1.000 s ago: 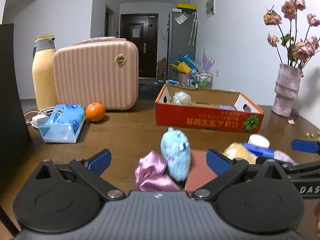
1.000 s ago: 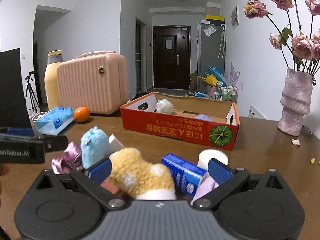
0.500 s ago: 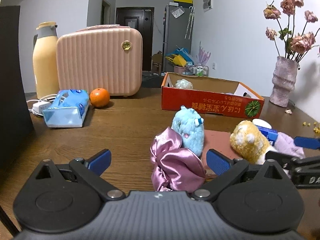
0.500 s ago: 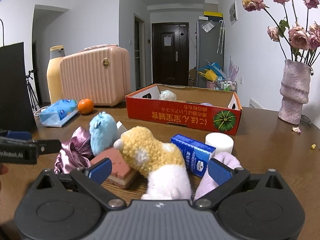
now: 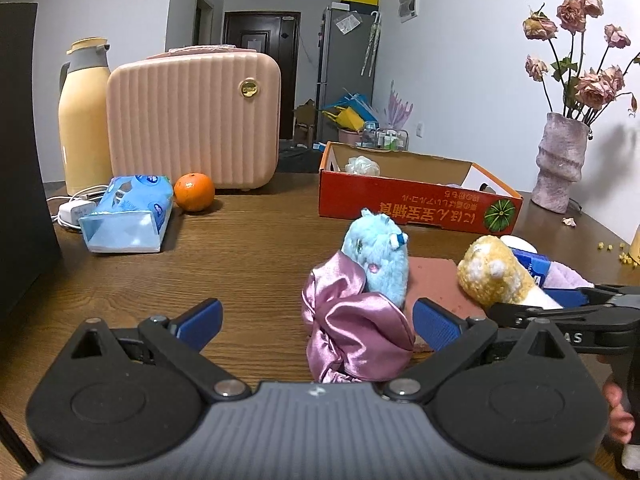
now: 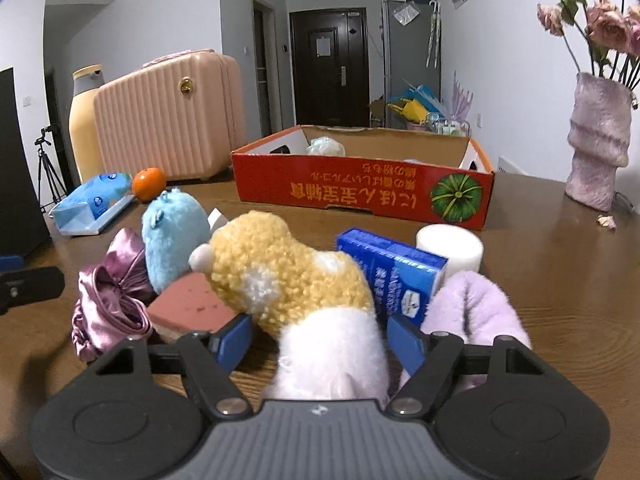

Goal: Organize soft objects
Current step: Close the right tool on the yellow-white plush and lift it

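Tilting downward, your right gripper was closing around the yellow plush beside two other plushes; your left gripper stayed released by the scrunchie.

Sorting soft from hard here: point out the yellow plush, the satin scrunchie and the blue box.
yellow plush (image 6: 280, 268), right wrist view, its curly body.
satin scrunchie (image 5: 352, 332), left wrist view, its folds.
blue box (image 6: 394, 274), right wrist view, its printed side.
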Action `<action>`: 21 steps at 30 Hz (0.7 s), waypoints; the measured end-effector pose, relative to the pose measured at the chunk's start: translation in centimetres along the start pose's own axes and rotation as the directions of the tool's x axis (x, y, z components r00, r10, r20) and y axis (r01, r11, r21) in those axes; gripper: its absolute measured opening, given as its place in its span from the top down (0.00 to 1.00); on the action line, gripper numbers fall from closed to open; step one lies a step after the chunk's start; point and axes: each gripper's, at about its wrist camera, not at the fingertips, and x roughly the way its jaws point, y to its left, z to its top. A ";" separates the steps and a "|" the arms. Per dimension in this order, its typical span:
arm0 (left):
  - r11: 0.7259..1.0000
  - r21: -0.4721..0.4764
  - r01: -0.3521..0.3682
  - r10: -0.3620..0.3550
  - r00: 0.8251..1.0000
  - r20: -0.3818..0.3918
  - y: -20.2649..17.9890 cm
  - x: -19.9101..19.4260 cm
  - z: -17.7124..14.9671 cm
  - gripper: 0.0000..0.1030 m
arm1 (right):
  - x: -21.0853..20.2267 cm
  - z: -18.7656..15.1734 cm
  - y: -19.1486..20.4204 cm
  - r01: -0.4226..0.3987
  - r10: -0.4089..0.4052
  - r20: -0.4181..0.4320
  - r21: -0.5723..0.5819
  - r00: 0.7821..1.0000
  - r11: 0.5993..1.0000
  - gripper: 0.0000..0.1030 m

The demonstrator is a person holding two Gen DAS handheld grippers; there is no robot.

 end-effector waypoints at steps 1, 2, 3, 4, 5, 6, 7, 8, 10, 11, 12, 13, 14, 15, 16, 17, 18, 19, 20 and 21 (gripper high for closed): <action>1.000 -0.002 0.001 -0.001 1.000 -0.002 0.0 0.0 0.0 0.00 | 0.3 0.0 0.0 -0.005 0.005 -0.005 0.004 1.000 1.000 0.28; 1.000 -0.004 0.001 -0.001 1.000 -0.004 0.1 0.1 0.0 0.00 | 0.6 0.0 0.1 -0.005 0.005 -0.012 0.003 1.000 1.000 0.29; 1.000 -0.005 0.001 -0.001 1.000 -0.007 0.1 0.1 0.0 0.00 | 0.8 -0.1 0.3 0.002 -0.002 -0.019 -0.004 1.000 1.000 0.30; 1.000 -0.005 0.000 0.000 1.000 -0.010 0.1 0.2 0.0 0.00 | 1.1 -0.2 0.5 0.012 -0.012 -0.028 -0.017 1.000 1.000 0.34; 1.000 -0.004 0.000 0.000 1.000 -0.012 0.0 0.3 -0.1 0.00 | 1.3 -0.3 0.6 0.017 -0.018 -0.035 -0.028 0.999 0.999 0.37; 1.000 -0.003 0.000 0.000 1.000 -0.015 0.0 0.3 -0.1 0.00 | 1.4 -0.4 0.7 0.021 -0.023 -0.039 -0.037 0.999 0.999 0.39; 1.000 -0.001 -0.001 0.001 1.000 -0.018 0.0 0.4 -0.1 0.00 | 1.5 -0.5 0.9 0.030 -0.031 -0.039 -0.047 0.999 0.998 0.45; 1.000 0.000 -0.001 0.001 1.000 -0.021 -0.1 0.5 -0.2 0.00 | 1.4 -0.6 0.9 0.036 -0.038 -0.038 -0.054 0.999 0.998 0.47; 1.000 0.003 -0.002 0.002 1.000 -0.029 -0.2 0.6 -0.3 0.00 | 1.5 -0.8 1.1 0.049 -0.052 -0.041 -0.071 0.998 0.996 0.48; 1.000 0.004 -0.004 0.004 0.999 -0.032 -0.2 0.7 -0.3 0.00 | 1.5 -0.9 1.2 0.052 -0.055 -0.039 -0.079 0.998 0.996 0.50; 1.000 0.003 -0.004 0.004 0.999 -0.034 -0.3 0.7 -0.3 0.00 | 1.4 -0.9 1.3 0.055 -0.059 -0.038 -0.089 0.998 0.995 0.51; 1.000 0.003 -0.003 0.003 0.999 -0.036 -0.3 0.8 -0.4 0.00 | 1.4 -0.9 1.4 0.058 -0.061 -0.035 -0.094 0.998 0.994 0.52; 1.000 0.003 -0.004 0.004 0.999 -0.038 -0.3 0.8 -0.4 0.00 | 1.3 -0.9 1.4 0.059 -0.062 -0.031 -0.095 0.998 0.994 0.54; 1.000 0.003 -0.006 0.006 0.999 -0.038 -0.3 0.8 -0.4 0.00 | 1.2 -0.9 1.3 0.058 -0.061 -0.028 -0.091 0.998 0.994 0.54; 1.000 0.002 -0.006 0.006 0.999 -0.038 -0.3 0.8 -0.4 0.00 | 1.1 -0.9 1.2 0.059 -0.061 -0.025 -0.086 0.998 0.995 0.55; 1.000 0.002 -0.006 0.006 0.999 -0.039 -0.2 0.9 -0.4 0.00 | 1.0 -0.9 1.1 0.061 -0.063 -0.020 -0.080 0.998 0.995 0.55; 1.000 0.001 -0.005 0.005 0.999 -0.040 -0.2 0.9 -0.4 0.00 | 0.9 -0.9 1.0 0.064 -0.065 -0.014 -0.075 0.998 0.995 0.55; 1.000 0.001 -0.005 0.005 0.999 -0.042 -0.2 1.0 -0.4 0.00 | 0.6 -0.8 0.9 0.065 -0.065 -0.003 -0.068 0.998 0.996 0.55; 1.000 0.001 -0.005 0.005 0.999 -0.043 -0.2 1.0 -0.4 0.00 | 0.3 -0.7 0.8 0.063 -0.062 0.016 -0.059 0.998 0.996 0.55; 1.000 0.000 -0.004 0.004 0.999 -0.044 -0.2 1.0 -0.4 0.00 | -0.1 -0.7 0.7 0.061 -0.059 0.035 -0.051 0.998 0.997 0.55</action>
